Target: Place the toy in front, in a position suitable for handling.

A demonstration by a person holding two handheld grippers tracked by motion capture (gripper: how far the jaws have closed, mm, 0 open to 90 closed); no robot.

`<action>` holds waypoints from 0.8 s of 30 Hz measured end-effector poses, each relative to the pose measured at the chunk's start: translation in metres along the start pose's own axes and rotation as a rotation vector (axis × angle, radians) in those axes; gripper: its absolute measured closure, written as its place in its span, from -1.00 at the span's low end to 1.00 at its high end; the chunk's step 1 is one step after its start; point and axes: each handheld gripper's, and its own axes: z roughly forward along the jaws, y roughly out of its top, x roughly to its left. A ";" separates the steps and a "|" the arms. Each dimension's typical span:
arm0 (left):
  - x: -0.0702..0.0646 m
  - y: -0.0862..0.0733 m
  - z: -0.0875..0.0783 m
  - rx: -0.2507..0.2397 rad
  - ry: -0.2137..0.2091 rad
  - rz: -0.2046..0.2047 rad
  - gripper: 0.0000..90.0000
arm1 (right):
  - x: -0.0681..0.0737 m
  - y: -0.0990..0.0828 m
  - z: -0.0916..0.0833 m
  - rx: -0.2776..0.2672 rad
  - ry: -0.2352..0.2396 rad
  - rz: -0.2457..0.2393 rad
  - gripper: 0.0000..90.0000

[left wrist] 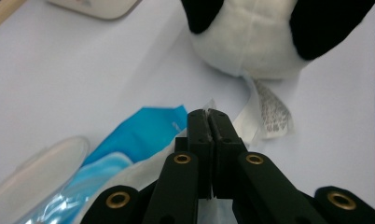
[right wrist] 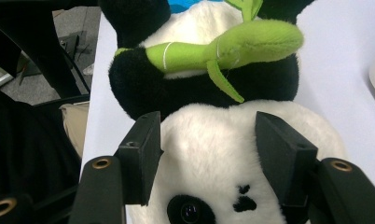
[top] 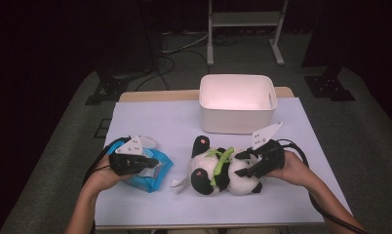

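Currently: left tool (left wrist: pixel 208 122) clamped on the clear edge of the blue packet (top: pixel 152 168); right tool (right wrist: pixel 206 154) spread apart, straddling the panda plush's (top: pixel 223 170) head on the worktop (top: pixel 150 117).

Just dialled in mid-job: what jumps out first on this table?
A plush panda holding a green bamboo sprig lies at the table's centre, its white head between the open jaws of the right tool. At left, the left tool is shut on the edge of a blue packet. A white bin stands behind.
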 end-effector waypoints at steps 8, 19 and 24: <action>-0.006 0.032 0.005 -0.015 -0.037 0.049 0.97 | 0.000 -0.001 0.000 -0.005 -0.004 -0.005 -0.08; -0.025 0.099 0.019 -0.075 -0.124 0.161 0.97 | 0.001 -0.002 0.002 -0.012 -0.012 -0.011 -0.08; -0.034 0.131 0.033 -0.087 -0.167 0.217 0.97 | 0.002 -0.004 0.002 -0.027 -0.021 -0.014 -0.07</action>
